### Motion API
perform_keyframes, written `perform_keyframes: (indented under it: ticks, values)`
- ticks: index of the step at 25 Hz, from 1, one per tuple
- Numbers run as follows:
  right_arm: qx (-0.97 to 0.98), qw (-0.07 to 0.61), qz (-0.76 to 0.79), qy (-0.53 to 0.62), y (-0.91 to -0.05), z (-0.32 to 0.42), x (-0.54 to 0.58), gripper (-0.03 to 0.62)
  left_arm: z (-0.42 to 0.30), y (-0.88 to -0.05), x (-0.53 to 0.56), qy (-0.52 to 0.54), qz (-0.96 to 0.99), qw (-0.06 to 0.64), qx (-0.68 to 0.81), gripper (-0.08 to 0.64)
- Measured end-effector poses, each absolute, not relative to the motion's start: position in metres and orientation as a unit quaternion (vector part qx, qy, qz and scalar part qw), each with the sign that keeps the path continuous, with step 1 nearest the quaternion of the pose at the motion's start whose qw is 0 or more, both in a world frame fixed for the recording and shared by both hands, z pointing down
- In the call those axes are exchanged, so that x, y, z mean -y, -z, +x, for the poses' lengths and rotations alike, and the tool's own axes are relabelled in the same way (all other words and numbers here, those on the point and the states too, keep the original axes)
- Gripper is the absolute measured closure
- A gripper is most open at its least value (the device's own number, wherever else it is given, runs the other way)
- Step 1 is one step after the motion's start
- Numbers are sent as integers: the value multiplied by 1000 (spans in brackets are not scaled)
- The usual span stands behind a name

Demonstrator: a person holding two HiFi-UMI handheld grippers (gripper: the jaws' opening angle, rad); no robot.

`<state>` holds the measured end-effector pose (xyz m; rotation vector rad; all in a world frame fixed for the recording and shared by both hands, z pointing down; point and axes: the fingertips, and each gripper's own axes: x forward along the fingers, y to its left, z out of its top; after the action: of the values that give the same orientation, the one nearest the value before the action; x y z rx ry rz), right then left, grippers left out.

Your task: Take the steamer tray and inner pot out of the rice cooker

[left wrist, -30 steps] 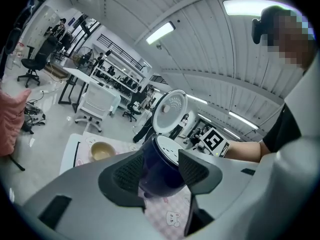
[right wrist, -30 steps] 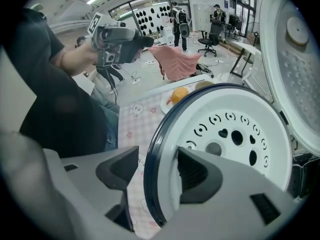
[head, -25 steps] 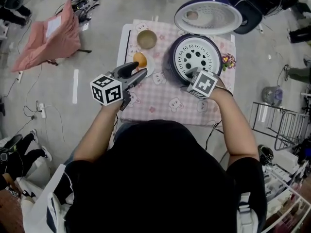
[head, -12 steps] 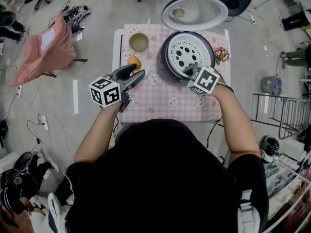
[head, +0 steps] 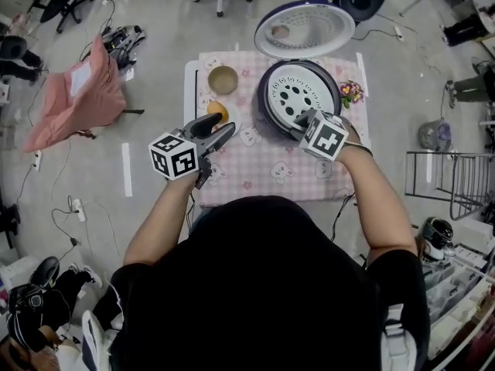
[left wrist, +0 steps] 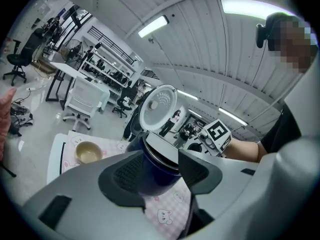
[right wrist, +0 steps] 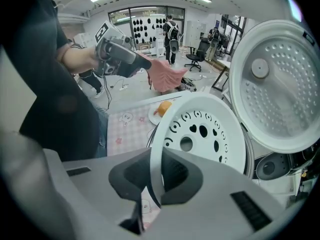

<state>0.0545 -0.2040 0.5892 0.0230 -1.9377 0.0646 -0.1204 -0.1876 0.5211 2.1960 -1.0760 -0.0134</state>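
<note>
Two grippers over a small table (head: 232,188) spread with a pink checked cloth. The rice cooker (head: 262,108) stands on the far right part of the table. Its hinged lid (head: 304,29) is thrown open and overhangs the far edge. A posy of flowers (head: 350,91) fills the strip between the cooker and the right edge. A bowl (head: 223,79) and an orange fruit (head: 217,111) on a plate lie to the cooker's left. The near half of the cloth is bare, and open floor surrounds the table on the left and near sides.

The steamer tray (head: 300,91) sits in the cooker's mouth. It is a round white disc with no long axis, and its perforated face is turned up.

The right gripper (head: 298,122) points steeply down at the tray's near edge. Its jaws have just been closing, and the right gripper view shows both pads (right wrist: 172,176) clamped on the thin rim of the tray (right wrist: 200,134), one inside and one outside.

The left gripper (head: 224,130) hangs above the table's left side, close to the plate and clear of the cooker. Its jaws stand apart and hold nothing; the cooker's dark body (left wrist: 155,176) is seen beyond the gap.
</note>
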Motion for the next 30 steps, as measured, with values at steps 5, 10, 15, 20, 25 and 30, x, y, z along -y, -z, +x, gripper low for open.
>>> perform_keyframes:
  ticks: [5, 10, 15, 20, 25, 30]
  values:
    - [828, 560, 25, -21, -585, 56, 207, 565, -122, -515, 187, 2, 846, 339, 411, 324]
    - [830, 555, 41, -22, -583, 51, 201, 564, -131, -515, 177, 0, 848, 337, 409, 325]
    - [836, 544, 69, -23, -576, 52, 202, 563, -130, -512, 175, 2, 853, 333, 401, 325]
    - [834, 544, 88, -18, -571, 56, 200, 563, -129, -513, 172, -1, 857, 330, 395, 325]
    - [831, 544, 114, -20, -558, 72, 195, 563, -120, -509, 172, -5, 866, 328, 378, 325]
    - [828, 541, 144, -26, -547, 92, 194, 563, -108, -503, 174, -10, 875, 324, 359, 325]
